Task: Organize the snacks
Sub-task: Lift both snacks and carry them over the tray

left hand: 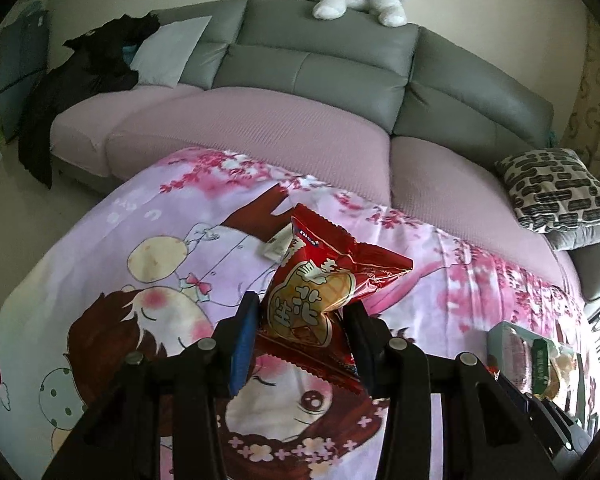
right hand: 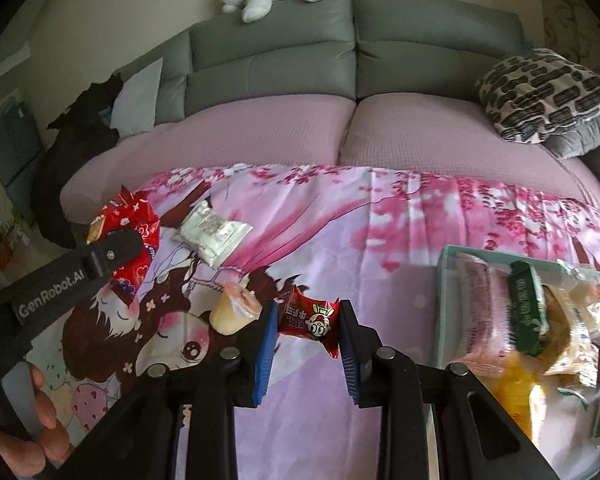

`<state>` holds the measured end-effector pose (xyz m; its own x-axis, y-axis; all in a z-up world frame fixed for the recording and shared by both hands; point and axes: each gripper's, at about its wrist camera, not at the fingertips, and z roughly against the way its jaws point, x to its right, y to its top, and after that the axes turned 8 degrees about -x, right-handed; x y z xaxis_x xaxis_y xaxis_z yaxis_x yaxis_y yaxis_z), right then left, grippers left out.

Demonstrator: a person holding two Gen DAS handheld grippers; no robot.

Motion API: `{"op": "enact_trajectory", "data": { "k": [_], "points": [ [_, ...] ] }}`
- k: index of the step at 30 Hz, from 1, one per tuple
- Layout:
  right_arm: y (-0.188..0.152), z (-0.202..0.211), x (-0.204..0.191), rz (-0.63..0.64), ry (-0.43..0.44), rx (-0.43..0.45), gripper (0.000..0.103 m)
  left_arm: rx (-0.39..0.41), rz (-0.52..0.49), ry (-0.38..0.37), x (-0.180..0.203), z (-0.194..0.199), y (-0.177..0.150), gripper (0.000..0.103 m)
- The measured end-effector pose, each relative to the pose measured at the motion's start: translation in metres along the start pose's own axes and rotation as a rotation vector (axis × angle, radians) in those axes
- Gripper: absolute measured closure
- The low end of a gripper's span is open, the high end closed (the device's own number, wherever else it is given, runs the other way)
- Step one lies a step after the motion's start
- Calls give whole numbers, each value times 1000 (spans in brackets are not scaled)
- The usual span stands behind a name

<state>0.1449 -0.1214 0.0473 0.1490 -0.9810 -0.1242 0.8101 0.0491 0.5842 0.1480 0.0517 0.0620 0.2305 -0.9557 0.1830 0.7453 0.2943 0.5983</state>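
Both grippers are loaded, each carrying one snack clear of the cartoon-print cloth (right hand: 340,216) that covers the surface. Left gripper (left hand: 302,308), lower centre of the left wrist view: its blue pads pinch the lower half of a red snack packet (left hand: 324,280), which stands up and fans out above the jaws; the grip sits on the crimped end, probably so the contents are not crushed. Right gripper (right hand: 309,318), lower centre of the right wrist view: the pads are pressed in on a small red candy (right hand: 312,320), held across its middle with the twisted ends free. The clear container (right hand: 444,276) at the right edge already holds several wrapped snacks, so it reads as the collection point. Still loose on the cloth: a white packet (right hand: 212,234) at upper left of centre and a yellow jelly cup (right hand: 234,314) just left of the right gripper. A hand (right hand: 40,420) grips the left tool at lower left. Judgement: mid-task, transfer toward the container pending.
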Motion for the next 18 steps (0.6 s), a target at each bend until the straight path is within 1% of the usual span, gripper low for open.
{"op": "enact_trajectory", "data": {
  "k": [5,8,11,15,18],
  "points": [
    [3,18,23,-51,-26,39,72,13,-47,-31,22,9,-1,58],
    [3,29,44,-94,-63,57,72,28,-81,-55,37,16,-2,58],
    [2,40,72,-153,-123,71,72,36,-108,-85,51,21,-4,58],
    [-5,54,107,-247,-158,85,72,39,-166,-112,76,25,-8,58],
    [-10,66,134,-309,-209,89,72,43,-218,-145,97,30,-15,58]
  ]
}}
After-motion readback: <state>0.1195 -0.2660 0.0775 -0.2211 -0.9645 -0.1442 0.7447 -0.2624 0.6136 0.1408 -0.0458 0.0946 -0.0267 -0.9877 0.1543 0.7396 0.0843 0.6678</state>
